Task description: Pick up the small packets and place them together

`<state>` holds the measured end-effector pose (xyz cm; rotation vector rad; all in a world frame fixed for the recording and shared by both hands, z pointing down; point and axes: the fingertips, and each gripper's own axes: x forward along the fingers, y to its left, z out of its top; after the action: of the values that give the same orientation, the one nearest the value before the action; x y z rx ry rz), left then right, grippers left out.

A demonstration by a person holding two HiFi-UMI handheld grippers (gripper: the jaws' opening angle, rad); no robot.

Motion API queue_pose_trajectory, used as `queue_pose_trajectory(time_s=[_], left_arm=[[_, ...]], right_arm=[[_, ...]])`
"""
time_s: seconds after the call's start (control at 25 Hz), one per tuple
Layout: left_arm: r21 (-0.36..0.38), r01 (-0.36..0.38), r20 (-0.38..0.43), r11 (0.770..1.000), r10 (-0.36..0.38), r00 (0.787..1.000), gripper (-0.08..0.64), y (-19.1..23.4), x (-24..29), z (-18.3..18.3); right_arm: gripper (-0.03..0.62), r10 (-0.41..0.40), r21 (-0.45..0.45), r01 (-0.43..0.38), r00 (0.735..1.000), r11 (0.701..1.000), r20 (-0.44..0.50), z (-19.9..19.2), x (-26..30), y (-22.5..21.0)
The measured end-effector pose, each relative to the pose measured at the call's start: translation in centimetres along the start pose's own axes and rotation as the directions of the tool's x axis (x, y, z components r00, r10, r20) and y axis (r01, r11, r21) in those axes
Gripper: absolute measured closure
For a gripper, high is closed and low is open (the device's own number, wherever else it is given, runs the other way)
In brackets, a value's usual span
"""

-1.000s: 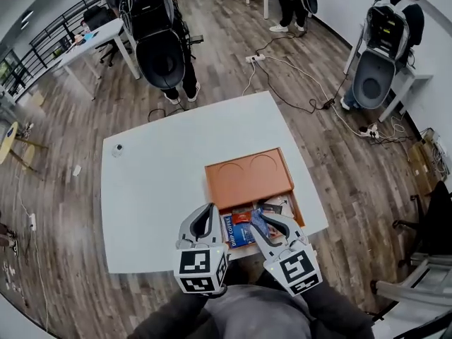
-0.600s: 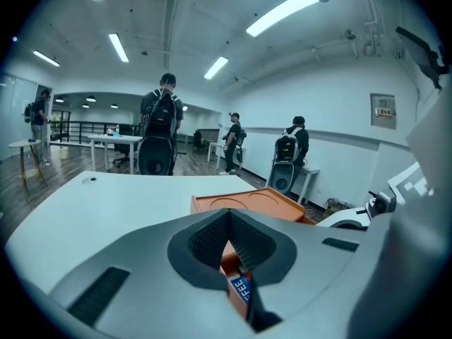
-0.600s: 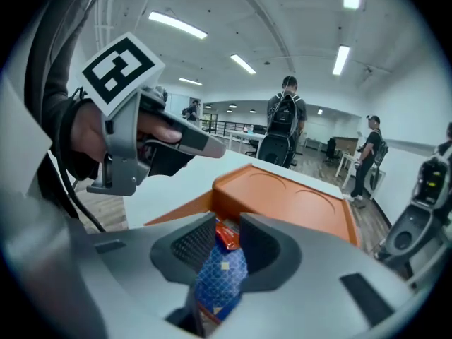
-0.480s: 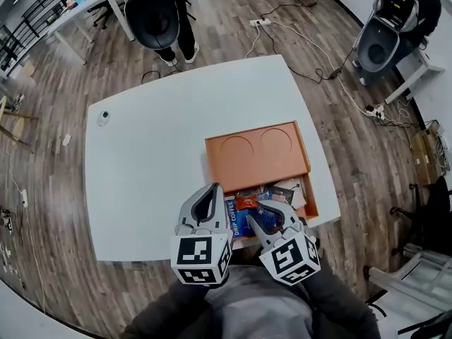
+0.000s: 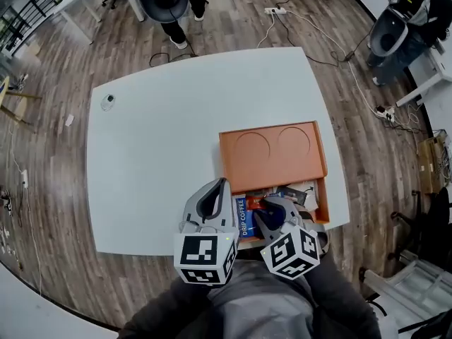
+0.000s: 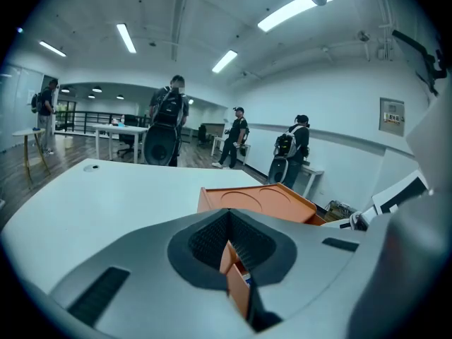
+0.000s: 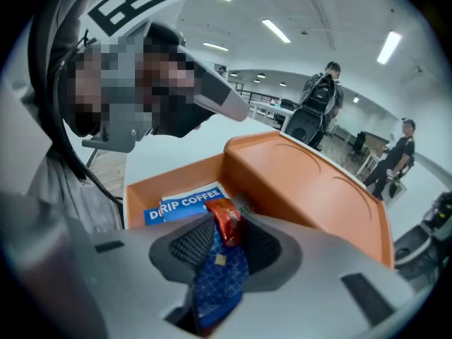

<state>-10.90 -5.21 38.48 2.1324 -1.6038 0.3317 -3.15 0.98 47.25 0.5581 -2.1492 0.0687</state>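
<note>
An orange tray [image 5: 272,154] sits on the white table [image 5: 155,154], its open near compartment holding a blue "DRIP COFFEE" pack [image 5: 244,217] and small packets. My right gripper [image 5: 272,214] hangs over that compartment with a blue patterned packet [image 7: 215,274] pinched between its pads. Its jaws have just been opening a little, with the packet still between them. A red packet [image 7: 226,221] shows at its tips; I cannot tell if it is gripped. My left gripper [image 5: 212,205] sits beside the tray's near left corner, its jaws together and empty, with the tray wall [image 6: 236,292] behind them.
The table's near edge runs just below the tray. A small round object [image 5: 107,102] lies at the table's far left. Several people [image 6: 169,129] stand past the table's far side, with office chairs, desks and floor cables around it.
Both grippers have sunk toward the tray's open compartment. The right one has tipped further down and rolled, bringing the blue packet low over the other packets.
</note>
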Motion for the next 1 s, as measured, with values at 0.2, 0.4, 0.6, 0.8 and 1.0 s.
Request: queue_pose_trajectory(time_s=[0.2, 0.4, 0.6, 0.8, 1.0], left_arm=[[-0.008, 0.002, -0.013, 1.0, -0.002, 1.0, 0.563, 0.4, 0.2, -0.7], [-0.004, 0.013, -0.02, 1.0, -0.014, 1.0, 0.563, 0.2, -0.3, -1.0], [0.007, 0.022, -0.027, 1.0, -0.022, 0.999, 0.563, -0.6, -1.0, -0.6], [0.02, 0.041, -0.025, 0.999, -0.04, 0.999, 0.563, -1.4, -1.8, 0.3], [0.029, 0.056, -0.008, 0.998, -0.055, 0.998, 0.563, -2.1, -2.0, 1.4]], right_arm=[[0.492, -0.022, -0.009, 0.022, 0.999, 1.0, -0.033, 0.0, 0.7, -0.2], [0.575, -0.056, 0.001, 0.056, 0.998, 0.998, -0.003, 0.7, -0.2, -0.1], [0.577, -0.062, 0.03, 0.061, 0.998, 0.998, 0.019, 1.4, -2.3, 0.1], [0.577, -0.074, 0.049, 0.071, 0.996, 0.996, 0.05, 2.5, -4.6, 0.5], [0.578, -0.103, 0.051, 0.099, 0.992, 0.994, 0.077, 3.7, -6.5, 0.0]])
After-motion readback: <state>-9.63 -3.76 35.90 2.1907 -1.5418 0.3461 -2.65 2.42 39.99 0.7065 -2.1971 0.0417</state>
